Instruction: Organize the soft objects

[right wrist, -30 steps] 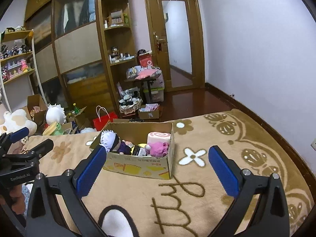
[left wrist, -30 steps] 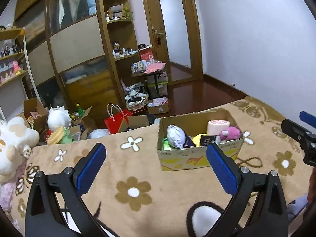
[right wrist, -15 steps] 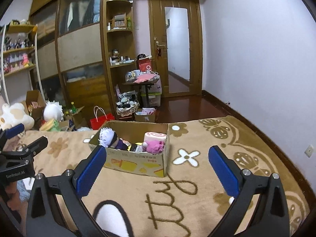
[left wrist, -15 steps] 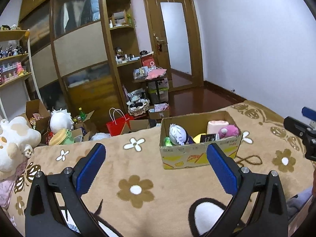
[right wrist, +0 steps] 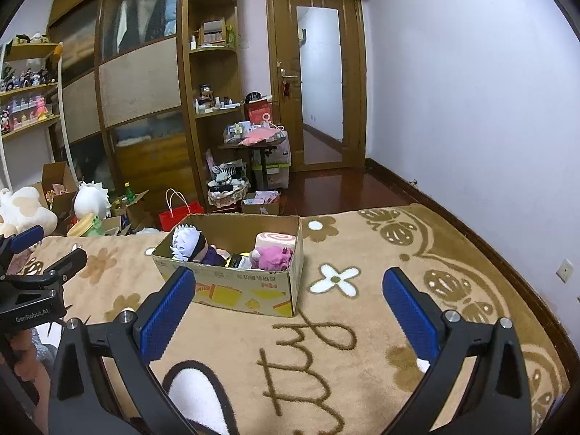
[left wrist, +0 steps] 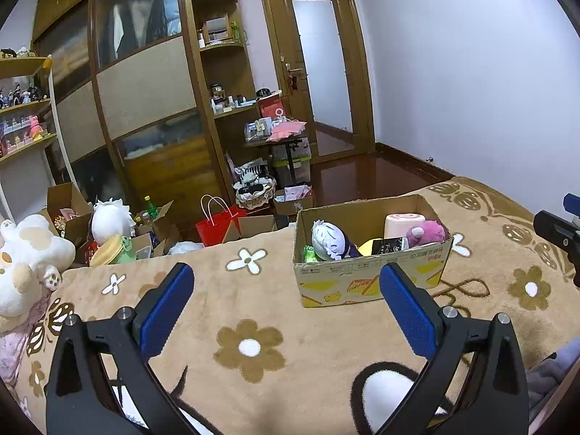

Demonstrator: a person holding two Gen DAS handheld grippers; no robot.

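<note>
A cardboard box (left wrist: pixel 369 282) (right wrist: pixel 232 290) stands on the tan flowered blanket (left wrist: pixel 253 311). It holds soft toys: a white-haired doll (left wrist: pixel 328 239) (right wrist: pixel 188 243), a pink plush (left wrist: pixel 426 232) (right wrist: pixel 273 255) and a pink swirl roll cushion (left wrist: pixel 402 221) (right wrist: pixel 277 241). My left gripper (left wrist: pixel 284 304) is open and empty, held above the blanket short of the box. My right gripper (right wrist: pixel 286 308) is open and empty, also short of the box. Each gripper shows at the edge of the other's view.
A large white and tan plush (left wrist: pixel 25 257) lies at the blanket's left end. Beyond the blanket's far edge are open boxes, a white-haired plush (left wrist: pixel 110 217), a red bag (left wrist: pixel 217 223), a small loaded table (left wrist: pixel 279 137), a wardrobe and a door.
Both grippers have drawn back and risen a little, so the box looks slightly farther away and more of the room shows. Both stay open and empty.
</note>
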